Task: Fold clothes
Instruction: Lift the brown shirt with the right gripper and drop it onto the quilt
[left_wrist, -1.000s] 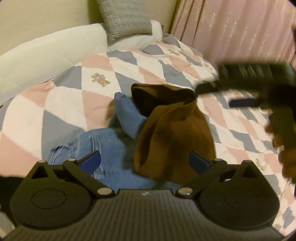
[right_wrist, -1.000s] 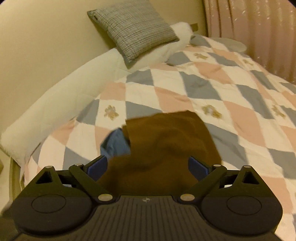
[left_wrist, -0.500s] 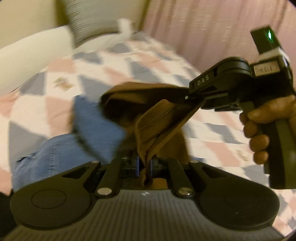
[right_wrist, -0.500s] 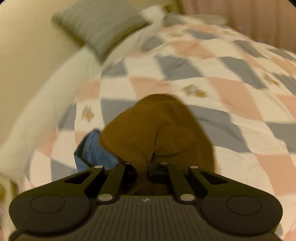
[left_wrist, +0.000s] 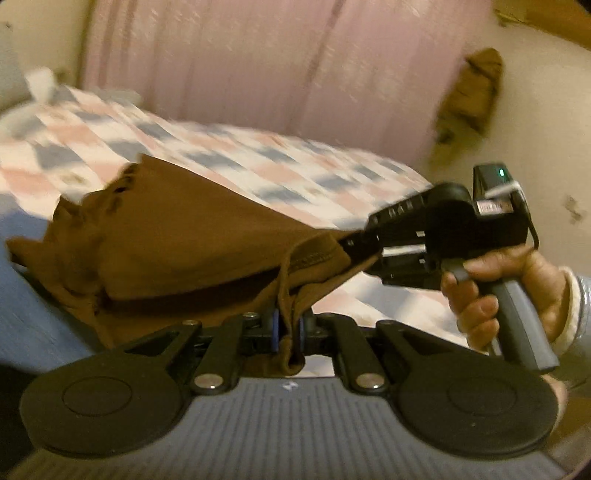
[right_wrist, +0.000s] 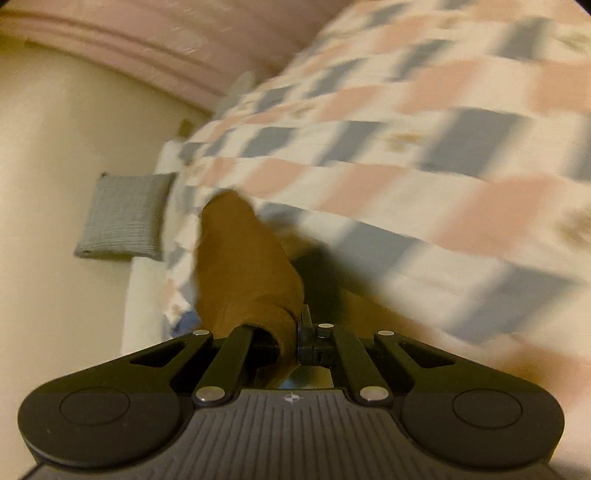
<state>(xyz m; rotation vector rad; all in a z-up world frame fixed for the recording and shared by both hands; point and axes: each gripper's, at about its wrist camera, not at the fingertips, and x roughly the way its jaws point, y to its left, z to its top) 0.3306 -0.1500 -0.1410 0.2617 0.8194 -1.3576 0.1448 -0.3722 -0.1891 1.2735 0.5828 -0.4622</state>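
Left wrist view: left gripper (left_wrist: 287, 329) and right gripper (left_wrist: 351, 245) both pinch the brown garment (left_wrist: 177, 236) at frame centre, above the quilt (left_wrist: 258, 155).

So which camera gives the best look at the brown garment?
The left wrist view. There the brown garment spreads wide between the left gripper and the right gripper, with its stitched hem visible. The right wrist view shows only a narrow bunched strip running away from its own closed fingers.
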